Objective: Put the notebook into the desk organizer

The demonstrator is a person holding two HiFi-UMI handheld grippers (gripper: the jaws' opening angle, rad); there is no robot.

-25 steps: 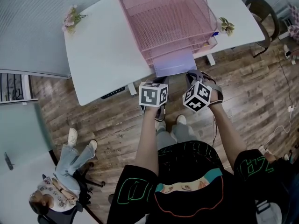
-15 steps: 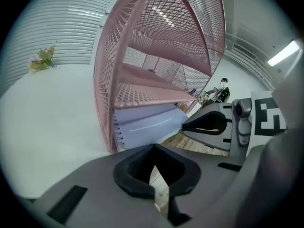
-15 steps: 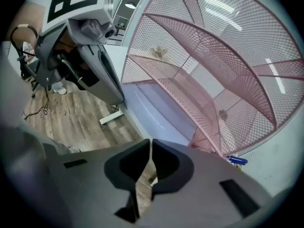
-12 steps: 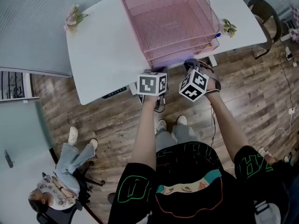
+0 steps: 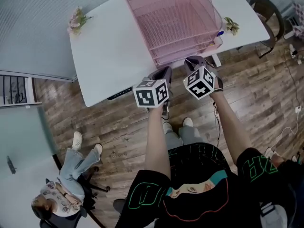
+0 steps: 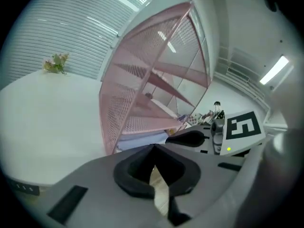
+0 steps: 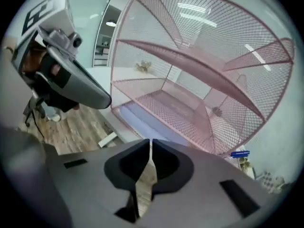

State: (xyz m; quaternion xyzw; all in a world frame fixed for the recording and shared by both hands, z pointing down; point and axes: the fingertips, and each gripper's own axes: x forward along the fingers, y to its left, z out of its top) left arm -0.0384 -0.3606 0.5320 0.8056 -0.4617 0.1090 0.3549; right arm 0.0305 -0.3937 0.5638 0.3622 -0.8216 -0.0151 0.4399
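Lavender notebook [image 6: 137,139], earlier protruding, is now lying inside pink wire-mesh desk organizer [image 5: 171,23] at white worktop's [image 5: 109,51] near edge. Left gripper [image 6: 153,148] and right gripper [image 7: 150,144], jaws pressed together and empty, are hovering over plank floor [image 5: 118,122].

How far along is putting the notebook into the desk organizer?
Done: the notebook lies in the bottom tier of the pink desk organizer. In hand: nothing; the left hand-held gripper and right hand-held gripper are both shut and empty, just in front of the organizer. Left: apparently nothing.
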